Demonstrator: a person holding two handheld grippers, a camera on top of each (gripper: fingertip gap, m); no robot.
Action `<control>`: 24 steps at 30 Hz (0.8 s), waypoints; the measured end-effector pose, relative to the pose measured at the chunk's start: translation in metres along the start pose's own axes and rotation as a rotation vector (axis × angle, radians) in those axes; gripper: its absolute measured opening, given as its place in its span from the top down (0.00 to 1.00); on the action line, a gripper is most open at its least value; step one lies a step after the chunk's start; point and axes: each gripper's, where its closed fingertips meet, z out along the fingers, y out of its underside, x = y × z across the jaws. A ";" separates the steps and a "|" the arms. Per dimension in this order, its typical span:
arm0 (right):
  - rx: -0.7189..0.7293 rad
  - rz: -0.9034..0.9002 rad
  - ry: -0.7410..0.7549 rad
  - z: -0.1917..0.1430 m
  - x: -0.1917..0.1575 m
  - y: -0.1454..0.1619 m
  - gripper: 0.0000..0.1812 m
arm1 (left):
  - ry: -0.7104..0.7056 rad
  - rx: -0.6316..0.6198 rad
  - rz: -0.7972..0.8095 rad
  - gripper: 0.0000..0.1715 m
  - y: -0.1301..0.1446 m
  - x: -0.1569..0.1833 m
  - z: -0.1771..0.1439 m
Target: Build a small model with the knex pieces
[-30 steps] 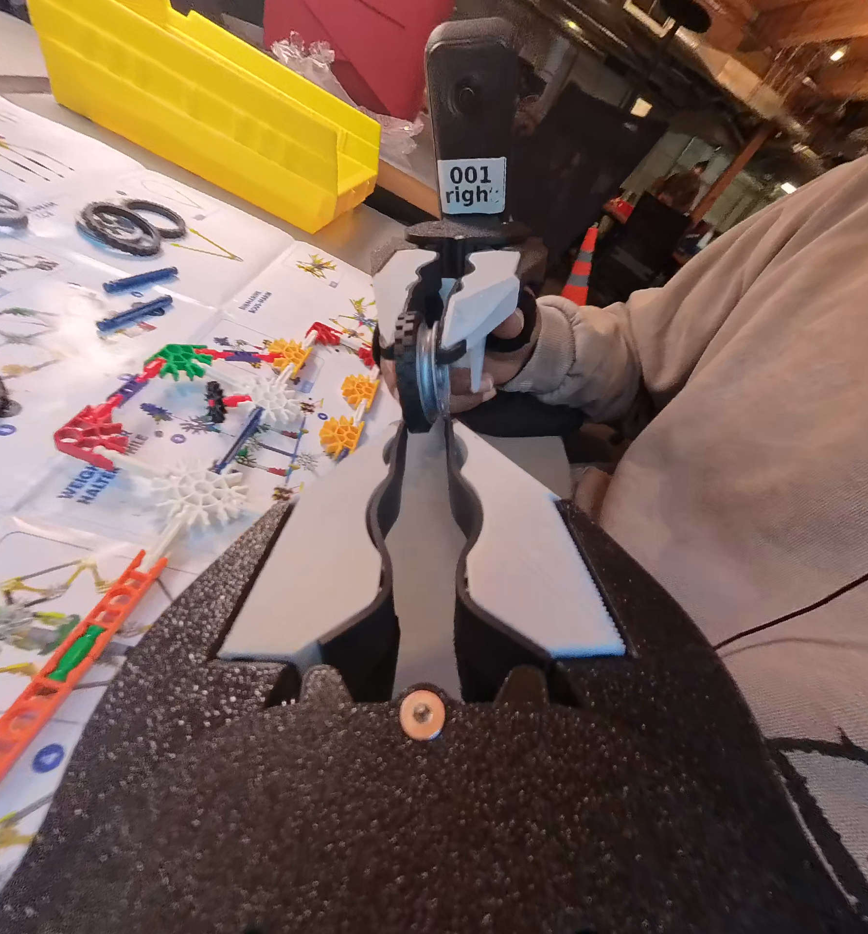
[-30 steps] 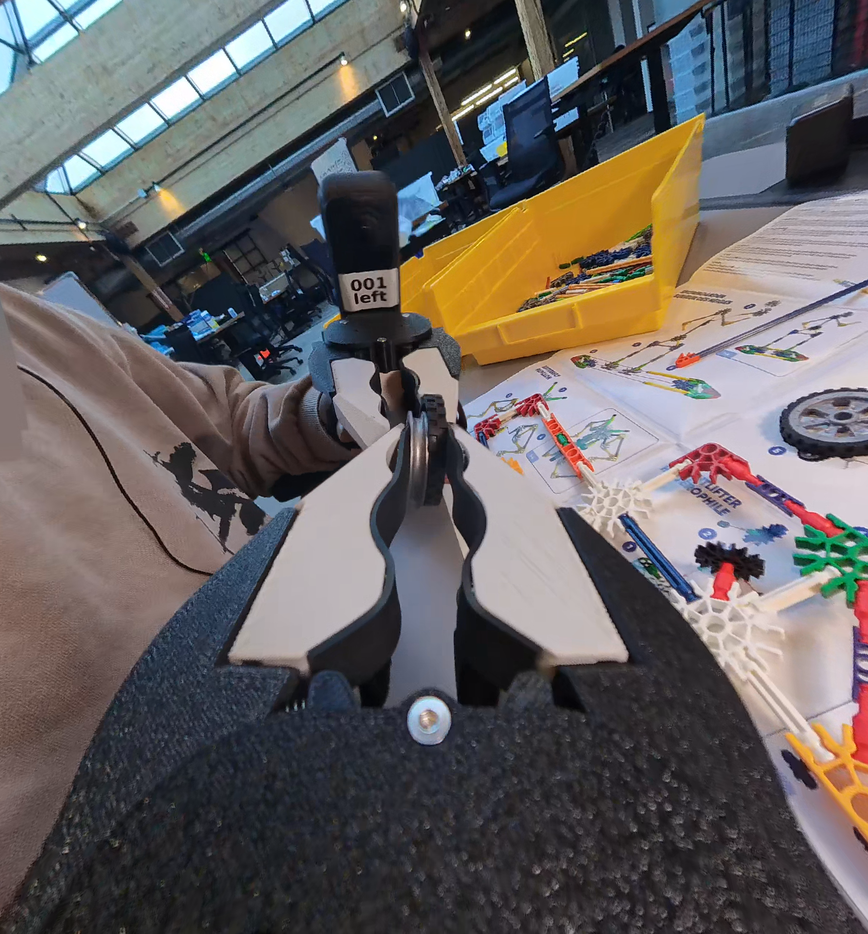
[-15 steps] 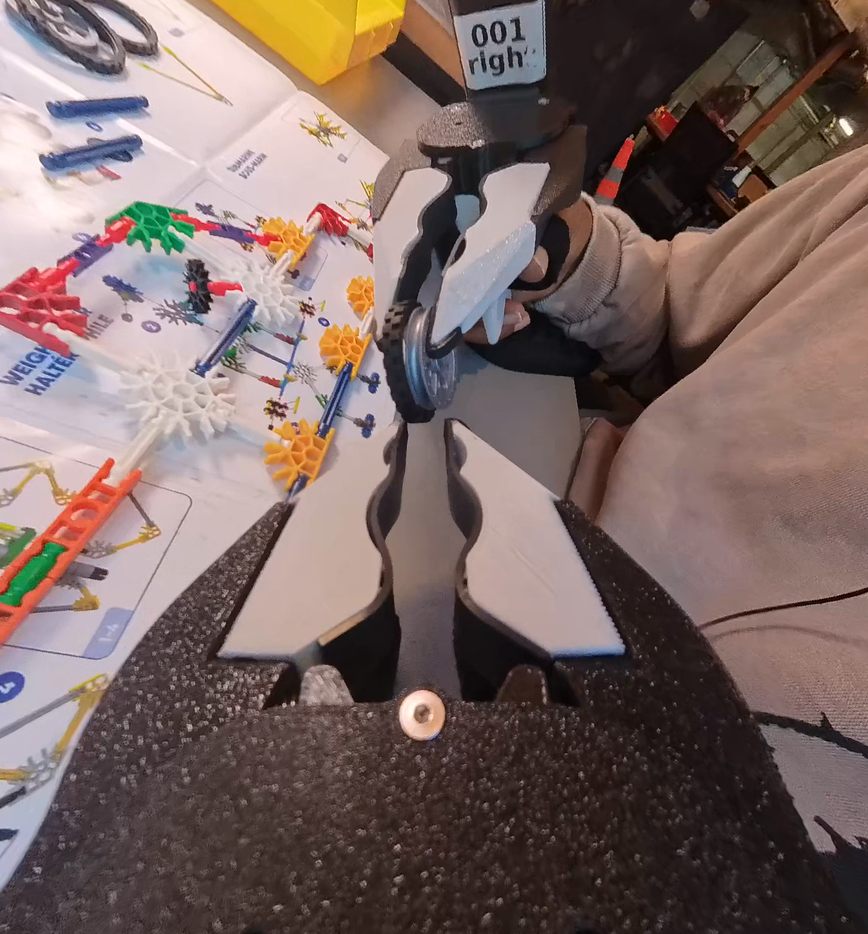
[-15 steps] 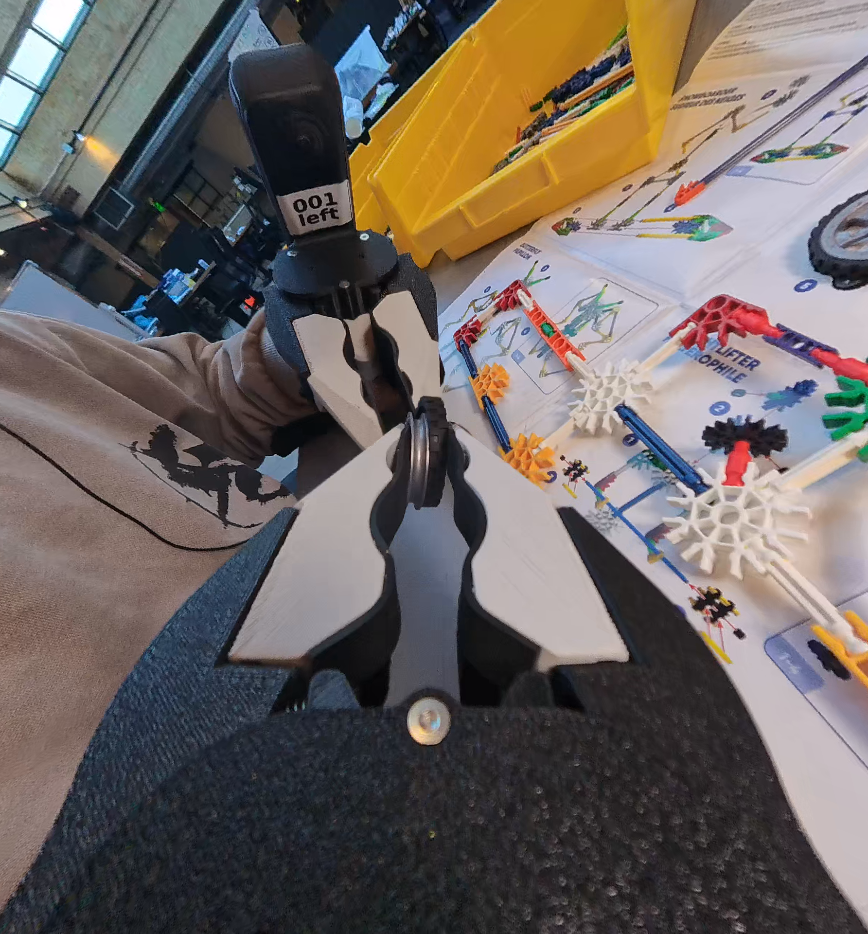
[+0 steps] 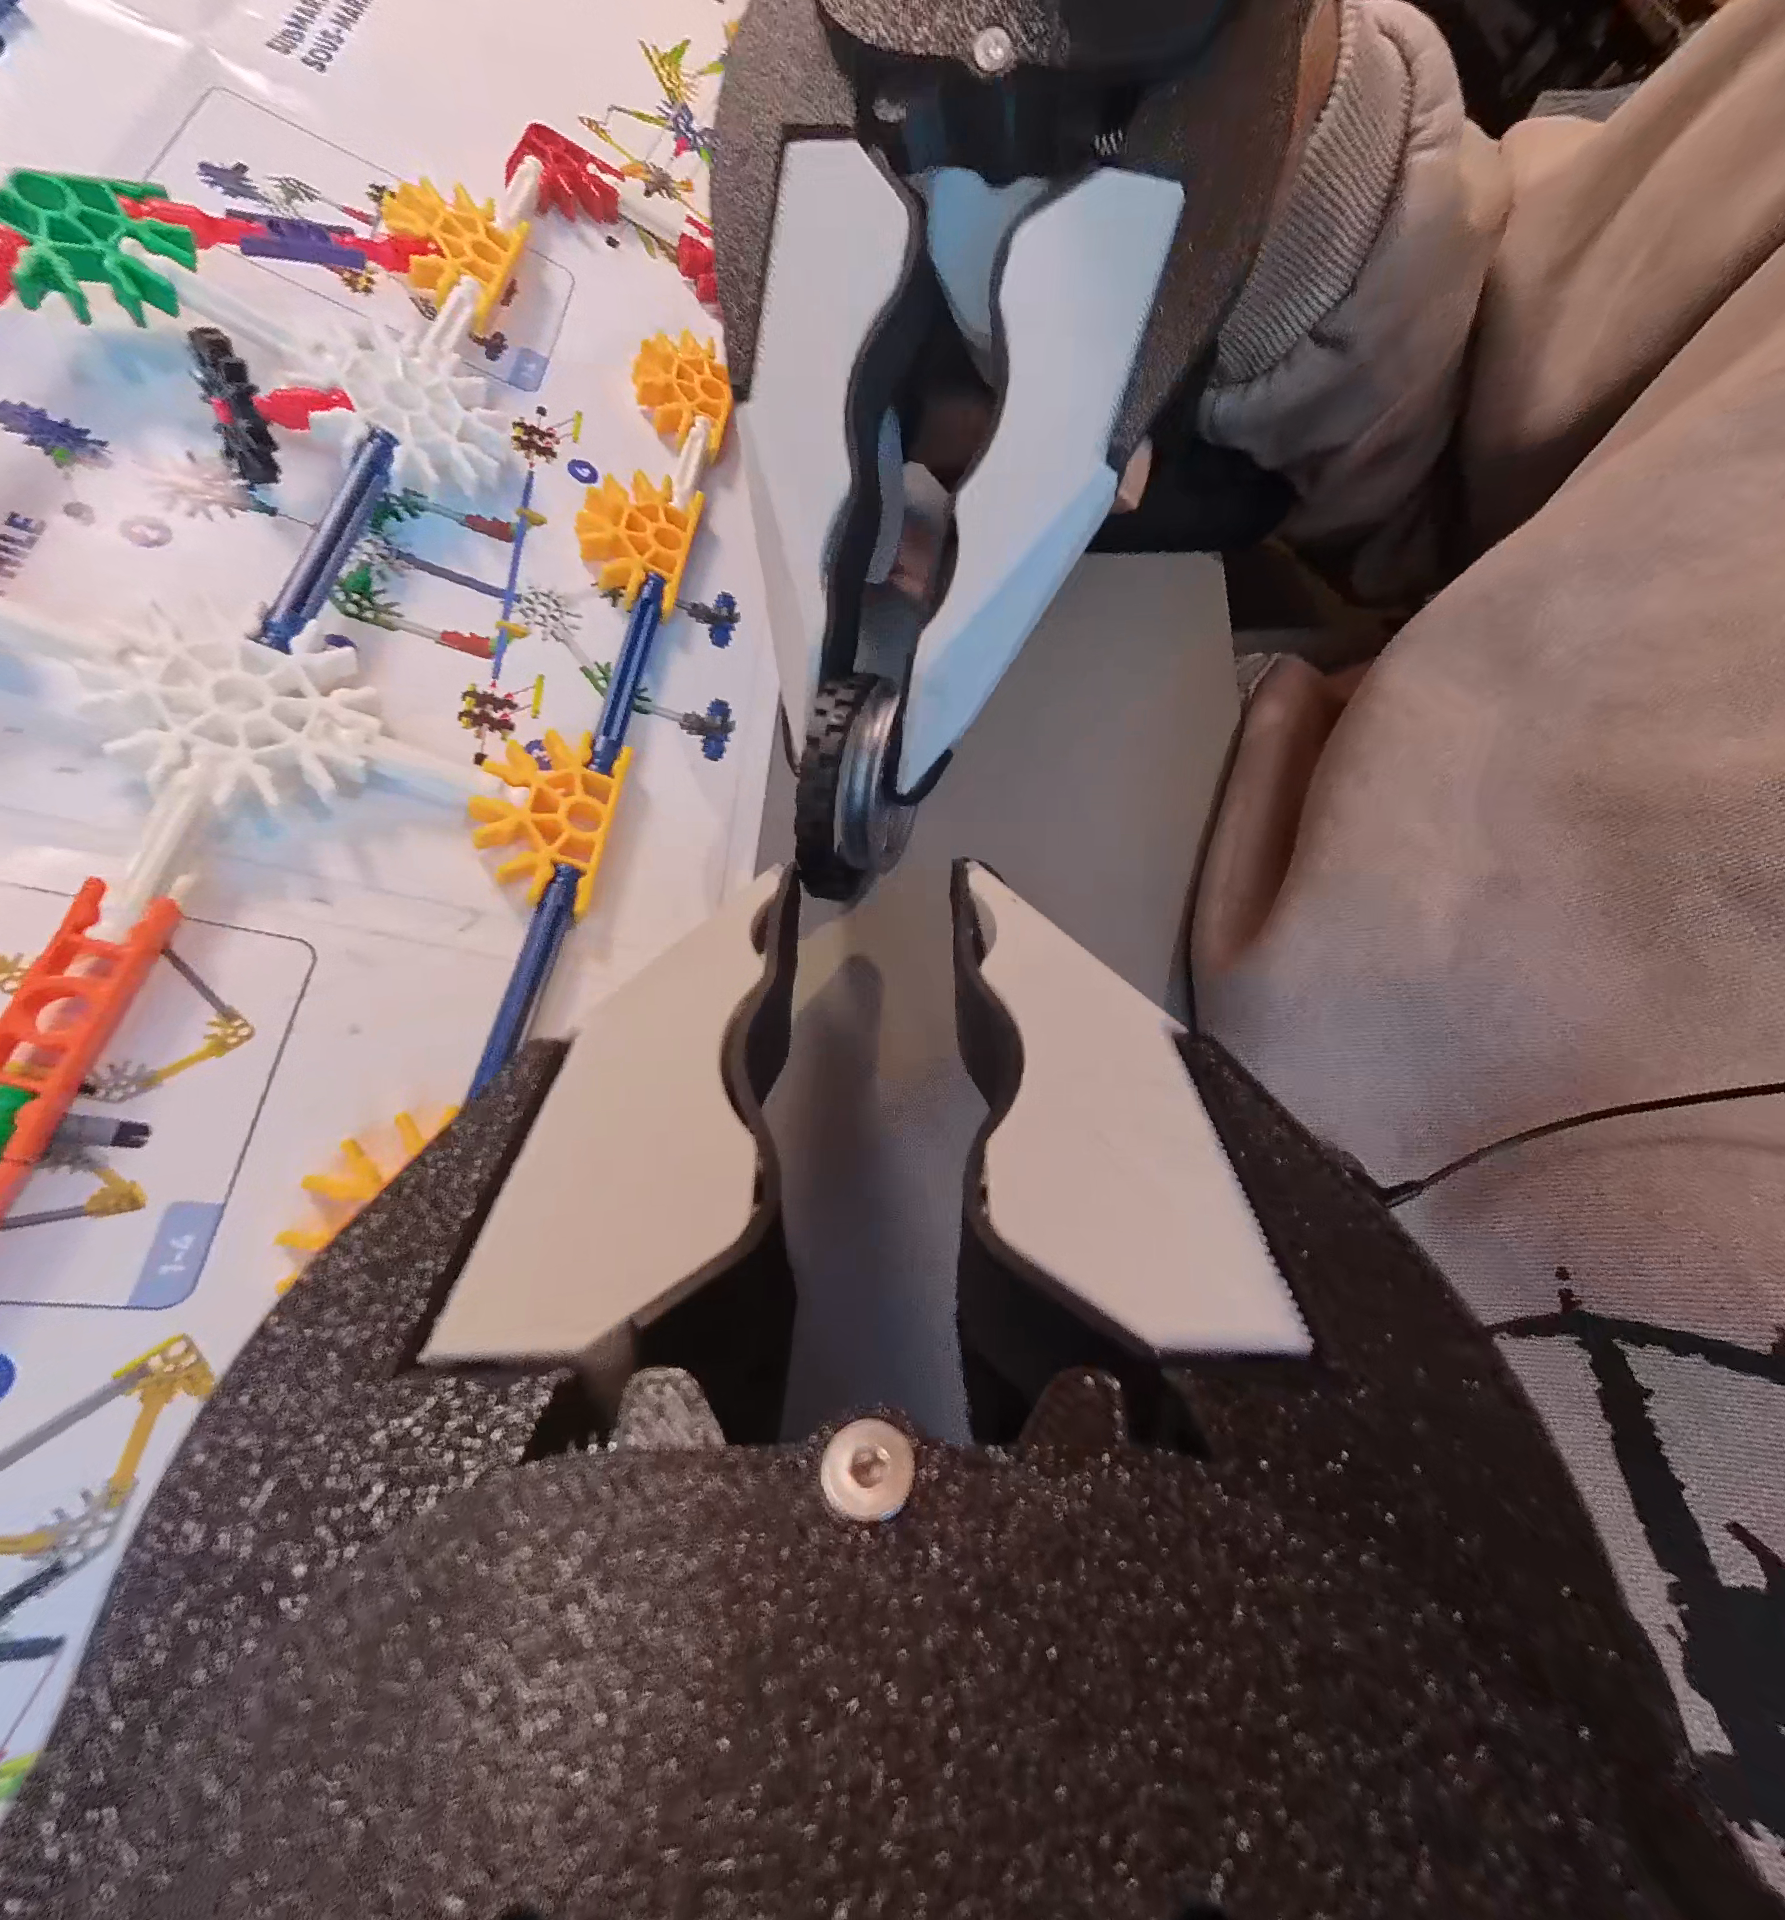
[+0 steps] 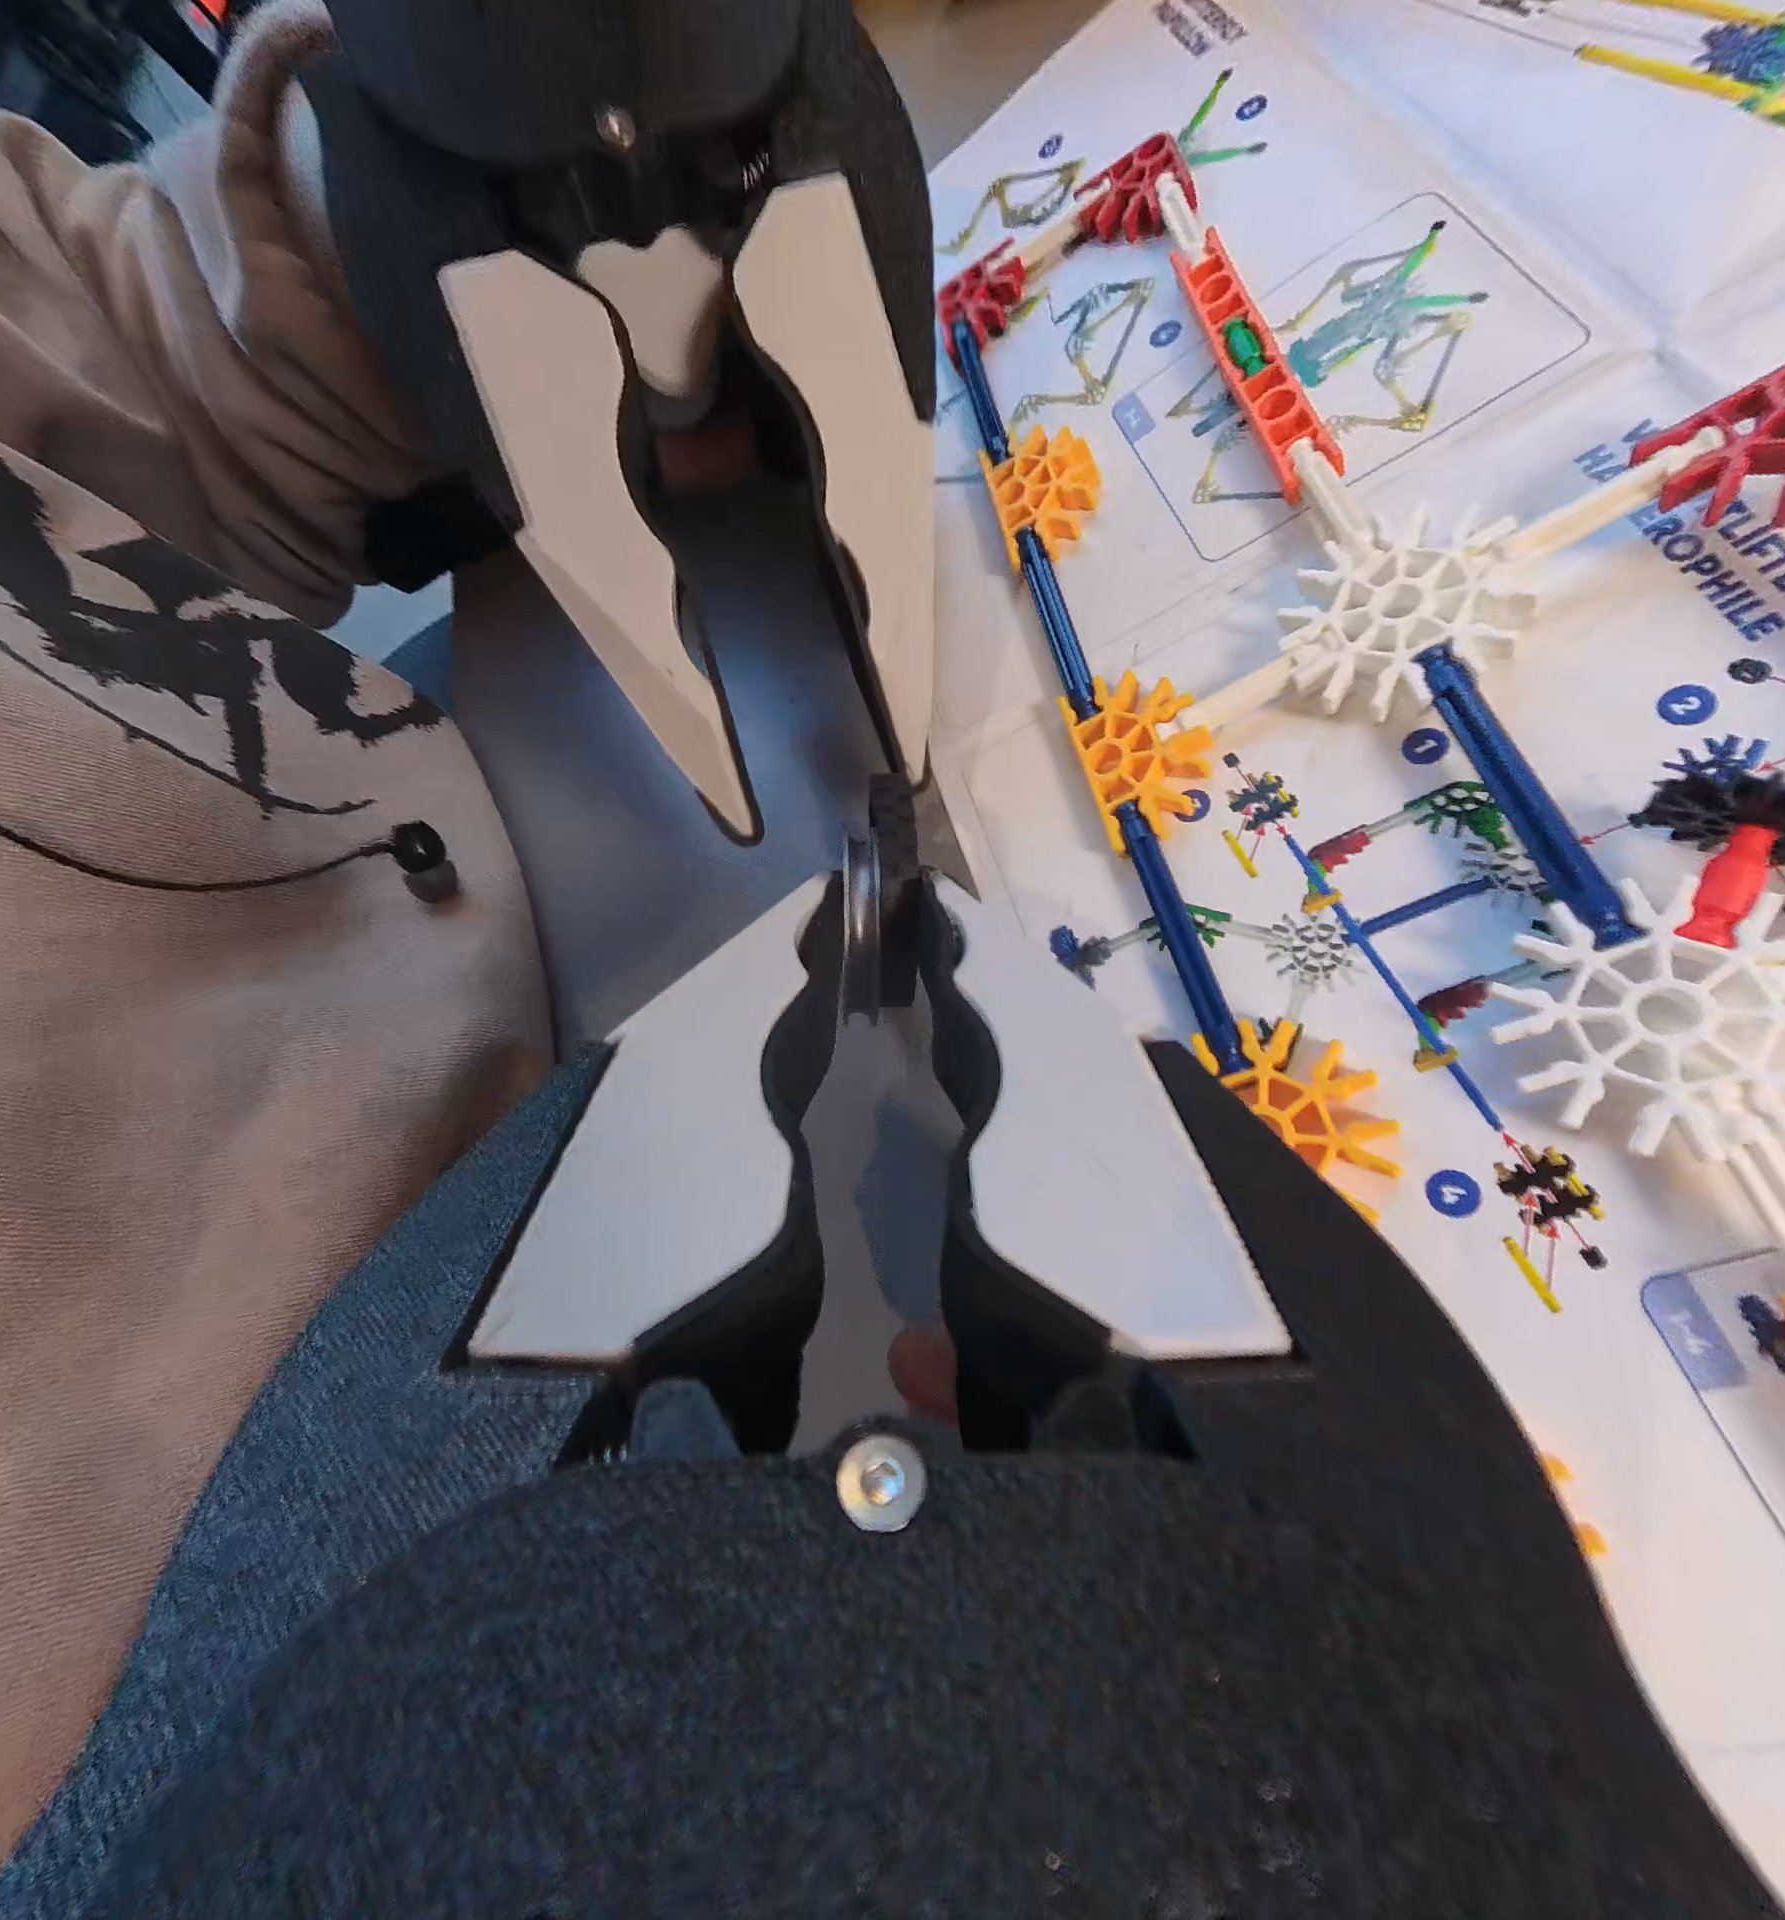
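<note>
1. Both wrist views now tilt down at the worktop (image 5: 1075,675). A second ago they looked out across the room, and the yellow bin seen then has gone out of view.
2. The right claw (image 6: 880,899) still pinches a small wheel (image 5: 846,800) with a black tyre and a silver hub, its fingers closed on the wheel's two faces. The wheel hangs over the worktop's near edge, close to the person's sweatshirt (image 5: 1542,831).
3. The left claw (image 5: 872,878) has spread partly open and grips nothing. Its tips stand either side of the wheel's rim, one just beside the tyre; contact cannot be told.
4. One wheel is in the claws, and there are two claws.
5. The instruction sheet (image 5: 348,935) covers the worktop toward its far edge. On it lies one joined model with two white snowflake connectors (image 5: 233,717), at least four yellow connectors (image 5: 639,530), one green connector (image 5: 77,249), one orange ladder piece (image 5: 46,1029), and several blue rods (image 5: 628,665).
</note>
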 end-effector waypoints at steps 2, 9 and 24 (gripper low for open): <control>-0.055 -0.051 0.057 0.004 0.002 0.006 0.92 | -0.024 0.000 0.019 0.85 0.000 -0.003 0.000; -0.060 -0.159 0.192 -0.008 0.019 0.003 0.81 | -0.134 -0.011 0.099 0.88 -0.002 -0.013 0.002; -0.224 -0.490 0.186 -0.025 0.002 0.038 0.63 | -0.220 -0.007 0.184 0.86 -0.003 -0.021 -0.004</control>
